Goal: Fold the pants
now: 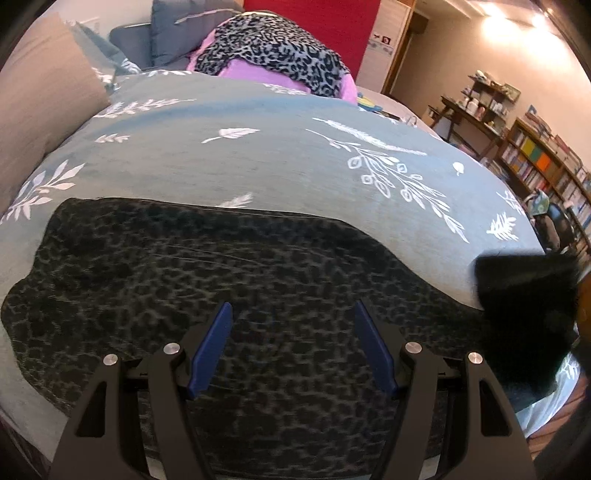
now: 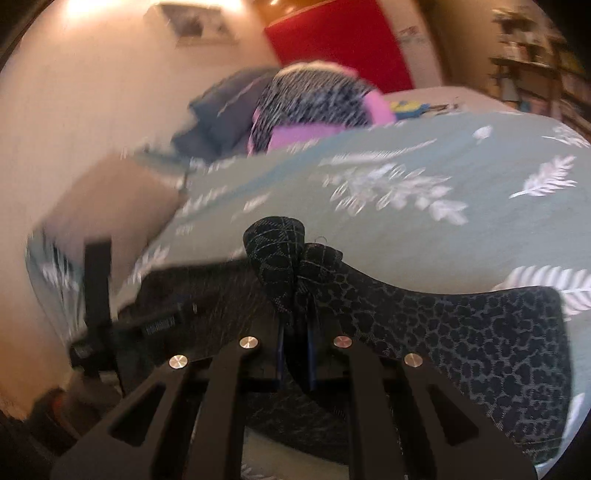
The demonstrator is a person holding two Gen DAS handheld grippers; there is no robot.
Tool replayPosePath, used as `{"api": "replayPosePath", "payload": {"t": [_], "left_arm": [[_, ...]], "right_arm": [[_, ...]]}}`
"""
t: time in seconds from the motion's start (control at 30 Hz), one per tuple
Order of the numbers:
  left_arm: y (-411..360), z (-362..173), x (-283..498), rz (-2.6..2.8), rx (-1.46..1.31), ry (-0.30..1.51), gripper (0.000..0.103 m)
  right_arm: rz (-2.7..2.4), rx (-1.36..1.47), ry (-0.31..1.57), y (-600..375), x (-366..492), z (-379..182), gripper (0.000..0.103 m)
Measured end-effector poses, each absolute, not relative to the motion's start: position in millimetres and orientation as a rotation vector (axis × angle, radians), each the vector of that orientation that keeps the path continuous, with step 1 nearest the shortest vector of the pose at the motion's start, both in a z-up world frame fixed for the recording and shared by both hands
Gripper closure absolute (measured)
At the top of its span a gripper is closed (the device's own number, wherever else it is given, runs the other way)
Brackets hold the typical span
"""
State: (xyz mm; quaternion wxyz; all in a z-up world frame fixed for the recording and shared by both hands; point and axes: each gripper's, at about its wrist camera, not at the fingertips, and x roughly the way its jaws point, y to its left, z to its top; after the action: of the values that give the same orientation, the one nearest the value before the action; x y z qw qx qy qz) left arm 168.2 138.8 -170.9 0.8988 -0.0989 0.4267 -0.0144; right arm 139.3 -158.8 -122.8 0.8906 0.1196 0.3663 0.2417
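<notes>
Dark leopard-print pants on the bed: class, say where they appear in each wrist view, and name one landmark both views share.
Left wrist view: dark leopard-print pants fill the lower half, spread flat beneath the open left gripper.
Right wrist view: lower centre and right, bunched in the shut right gripper.
Shared landmark: red wall panel.

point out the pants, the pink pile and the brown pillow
pants (image 1: 184,266), left wrist view, flat middle of the cloth
pink pile (image 1: 255,75), left wrist view, pink front edge
brown pillow (image 1: 40,110), left wrist view, its face
</notes>
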Motion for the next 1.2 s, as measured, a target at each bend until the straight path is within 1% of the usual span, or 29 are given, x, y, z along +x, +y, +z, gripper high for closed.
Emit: {"api": "replayPosePath", "payload": {"t": [0.2,0.3,0.33,0.37,0.4,0.43,0.47,0.6,0.7,0.8,0.9,1.1,1.2], "left_arm": [[157.9,-177.2,161.5,-0.017,-0.239,0.887,0.035],[161.4,-180.7,161.9,-0.009,-0.252,0.892,0.035],[162.8,-181.3,161.0,-0.004,-0.257,0.891,0.035],[163.4,-181.5,160.6,-0.003,-0.259,0.891,0.035],[163.6,-181.7,159.5,-0.004,-0.259,0.894,0.035],[162.4,-182.1,159.6,-0.006,-0.258,0.896,0.035],[161.6,-182.3,159.3,-0.01,-0.257,0.899,0.035],[158.4,-183.8,159.7,-0.035,-0.261,0.921,0.035],[156.1,-184.3,159.2,-0.06,-0.278,0.937,0.029],[151.5,-181.6,158.5,-0.086,-0.295,0.941,0.028],[139.6,-183.6,160.7,-0.142,-0.311,0.974,0.022],[102.5,-194.8,170.1,-0.275,-0.287,1.074,0.022],[90.5,-199.2,175.4,-0.311,-0.28,1.116,0.013]], "right_arm": [[0.566,0.146,0.826,-108.3,127.4,-153.6,0.094],[0.576,0.113,0.857,-97.2,129.5,-167.7,0.089],[0.581,0.099,0.866,-94.2,129.3,-172.0,0.081],[0.592,0.084,0.874,-91.1,128.0,-174.8,0.075],[0.606,0.078,0.876,-88.5,125.8,-176.6,0.058],[0.622,0.083,0.88,-86.4,123.6,-177.7,0.046],[0.635,0.088,0.88,-86.6,121.5,-177.5,0.045],[0.723,0.126,0.885,-86.5,114.0,-174.3,0.044],[0.752,0.144,0.885,-90.8,106.7,-171.7,0.044],[0.74,0.158,0.878,-103.2,98.8,-170.2,0.044],[0.703,0.193,0.863,-121.0,94.9,-166.3,0.044],[0.551,0.284,0.802,-175.6,95.0,-155.1,0.042],[0.466,0.327,0.762,-207.4,92.7,-151.2,0.042]]}}
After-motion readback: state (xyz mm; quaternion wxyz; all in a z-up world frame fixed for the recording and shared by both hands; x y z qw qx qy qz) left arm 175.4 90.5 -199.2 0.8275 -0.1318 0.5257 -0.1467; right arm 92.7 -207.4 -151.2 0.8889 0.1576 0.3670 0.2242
